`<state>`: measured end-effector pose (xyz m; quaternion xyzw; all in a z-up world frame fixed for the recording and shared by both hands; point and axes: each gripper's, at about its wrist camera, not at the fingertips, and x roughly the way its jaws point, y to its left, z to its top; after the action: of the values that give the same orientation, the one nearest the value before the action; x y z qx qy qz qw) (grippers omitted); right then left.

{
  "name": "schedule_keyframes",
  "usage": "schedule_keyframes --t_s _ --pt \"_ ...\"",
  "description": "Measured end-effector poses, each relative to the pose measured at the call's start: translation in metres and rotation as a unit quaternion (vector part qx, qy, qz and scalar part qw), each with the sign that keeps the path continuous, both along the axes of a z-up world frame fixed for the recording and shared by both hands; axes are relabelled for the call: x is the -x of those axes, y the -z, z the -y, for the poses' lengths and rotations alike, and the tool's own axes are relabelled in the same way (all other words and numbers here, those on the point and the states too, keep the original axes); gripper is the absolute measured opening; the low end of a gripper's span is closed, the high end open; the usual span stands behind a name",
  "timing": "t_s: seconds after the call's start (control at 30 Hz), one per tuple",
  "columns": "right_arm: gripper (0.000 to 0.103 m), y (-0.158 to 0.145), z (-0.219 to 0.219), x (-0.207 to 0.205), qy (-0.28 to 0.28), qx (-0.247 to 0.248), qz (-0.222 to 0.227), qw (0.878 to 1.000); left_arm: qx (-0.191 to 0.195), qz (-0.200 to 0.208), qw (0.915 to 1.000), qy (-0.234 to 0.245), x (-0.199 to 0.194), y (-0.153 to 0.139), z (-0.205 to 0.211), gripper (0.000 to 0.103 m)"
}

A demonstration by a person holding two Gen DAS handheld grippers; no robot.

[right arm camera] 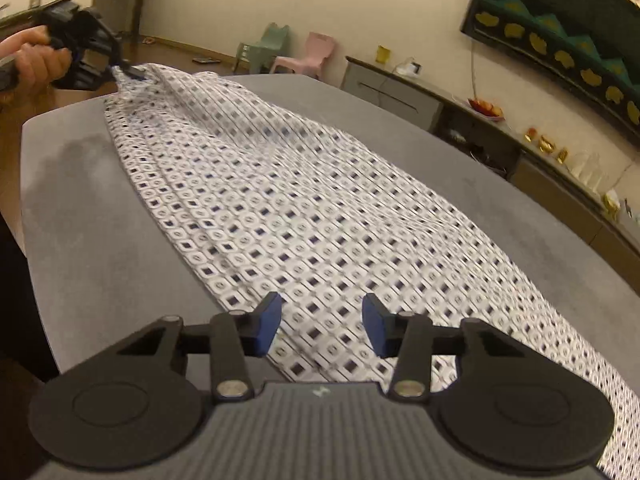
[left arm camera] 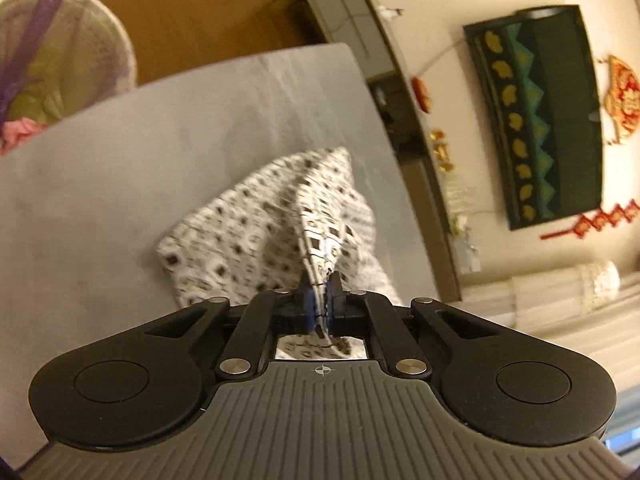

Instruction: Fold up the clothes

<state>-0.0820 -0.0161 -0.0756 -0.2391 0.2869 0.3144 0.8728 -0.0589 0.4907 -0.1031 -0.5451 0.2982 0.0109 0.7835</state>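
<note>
Bare grey table (right arm camera: 100, 216) lies open on both sides of the stretched patterned cloth (right arm camera: 280, 208); the sideboard (right arm camera: 400, 92) stands well apart.

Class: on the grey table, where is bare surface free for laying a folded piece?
Free: the broad grey table strip between its near-left edge and the patterned garment, and a narrower strip beyond the garment toward the sideboard. Crowded: the middle diagonal, covered by the garment.
</note>
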Motion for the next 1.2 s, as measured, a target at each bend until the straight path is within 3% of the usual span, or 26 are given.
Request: schedule_keyframes --t_s 0.03,0.07,0.1,0.13,0.17,0.23,0.27,0.3,0.37,0.47,0.53,0.7,0.77,0.93,1.0,1.1,1.2 --pt "0.048 0.001 -0.005 0.003 -0.012 0.004 0.010 1.000 -0.009 0.003 0.9999 0.004 -0.001 -0.004 0.004 0.009" --pt "0.057 0.002 -0.011 0.007 -0.024 0.008 0.019 0.999 -0.019 0.006 0.9998 0.007 -0.001 -0.007 0.007 0.038" --pt "0.061 0.004 -0.018 0.009 -0.036 0.015 0.028 0.999 -0.041 0.005 0.9991 0.007 -0.004 -0.012 0.013 0.056" --pt "0.061 0.006 -0.024 0.011 -0.045 0.023 0.034 0.998 -0.061 0.001 0.9981 0.009 -0.004 -0.017 0.020 0.058" --pt "0.059 0.008 -0.029 0.010 -0.051 0.032 0.033 0.998 -0.075 -0.002 0.9971 0.017 -0.004 -0.019 0.026 0.051" --pt "0.049 0.012 -0.039 0.008 -0.062 0.048 0.032 0.996 -0.092 -0.007 0.9953 0.029 -0.006 -0.021 0.034 0.023" --pt "0.031 0.013 -0.042 0.006 -0.060 0.053 0.026 0.996 -0.094 -0.009 0.9950 0.032 -0.006 -0.020 0.035 0.005" --pt "0.014 0.014 -0.046 0.003 -0.057 0.058 0.020 0.996 -0.097 -0.012 0.9946 0.035 -0.007 -0.020 0.037 0.004" --pt "0.002 0.013 -0.049 0.000 -0.054 0.060 0.018 0.997 -0.089 0.003 0.9956 0.029 -0.003 -0.024 0.038 0.002" --pt "0.000 0.000 -0.040 0.011 -0.053 0.044 0.055 0.996 -0.041 0.050 0.9979 0.010 0.009 -0.030 0.024 0.000" --pt "0.000 -0.012 -0.027 0.021 -0.048 0.027 0.065 0.996 -0.026 0.051 0.9983 -0.011 0.020 -0.029 0.015 0.000" --pt "0.000 -0.003 -0.010 0.028 -0.055 0.028 0.032 0.998 -0.027 -0.037 0.9973 -0.058 0.024 -0.006 0.006 0.000" --pt "0.000 0.007 -0.013 0.027 -0.060 0.035 0.020 0.997 -0.030 -0.051 0.9965 -0.059 0.026 -0.005 0.008 0.000" --pt "0.000 0.004 -0.013 0.028 -0.068 0.029 0.022 0.997 -0.074 -0.074 0.9917 -0.075 0.025 -0.006 0.014 0.000" --pt "0.000 -0.002 -0.014 0.024 -0.066 0.011 0.019 0.998 -0.086 -0.061 0.9912 -0.080 0.020 -0.008 0.015 0.000" --pt "0.001 0.006 -0.025 0.017 -0.069 0.011 0.007 0.998 -0.129 -0.076 0.9847 -0.089 0.015 -0.011 0.022 0.000" --pt "0.008 0.014 -0.023 0.014 -0.065 -0.002 -0.021 0.998 -0.148 -0.100 0.9789 -0.100 0.012 -0.007 0.024 0.000"
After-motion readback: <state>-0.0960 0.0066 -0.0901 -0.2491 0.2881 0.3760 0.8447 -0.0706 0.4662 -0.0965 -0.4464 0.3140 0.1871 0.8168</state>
